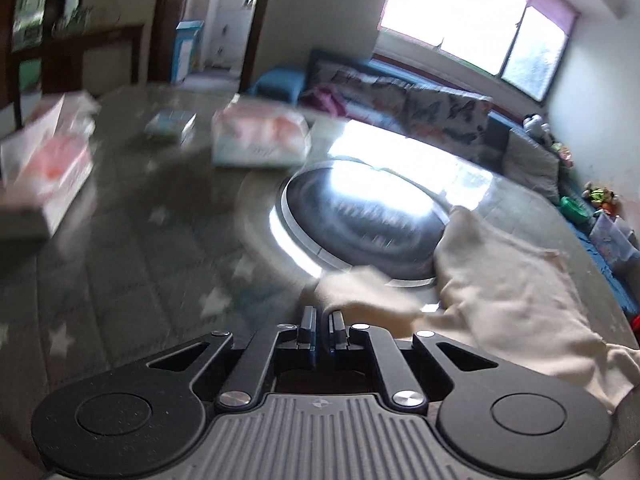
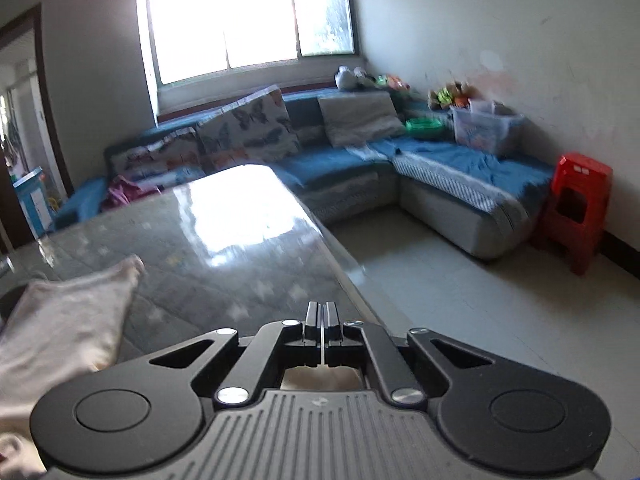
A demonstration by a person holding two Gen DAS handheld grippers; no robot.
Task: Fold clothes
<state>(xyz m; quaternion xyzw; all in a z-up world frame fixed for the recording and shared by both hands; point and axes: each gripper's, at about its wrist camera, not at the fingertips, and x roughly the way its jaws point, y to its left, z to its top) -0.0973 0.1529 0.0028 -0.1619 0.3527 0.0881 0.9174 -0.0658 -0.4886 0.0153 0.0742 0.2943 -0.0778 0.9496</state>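
Observation:
A cream garment [image 1: 508, 300] lies spread on the grey star-patterned table [image 1: 132, 280], to the right in the left wrist view. One blurred flap of it rises to the tips of my left gripper [image 1: 322, 314], whose jaws stand nearly closed on that corner. In the right wrist view the same garment [image 2: 68, 320] sits at the lower left and runs on under the tool. My right gripper [image 2: 322, 312] is shut near the table's right edge, with a thin pale strip of the fabric pinched between its fingers.
A round black and silver disc [image 1: 360, 220] sits mid-table, partly under the garment. Pink and white boxes [image 1: 260, 140] [image 1: 44, 176] and a small box [image 1: 170, 126] stand at the far left. A blue corner sofa [image 2: 340, 168] and a red stool [image 2: 576, 208] stand beyond the table.

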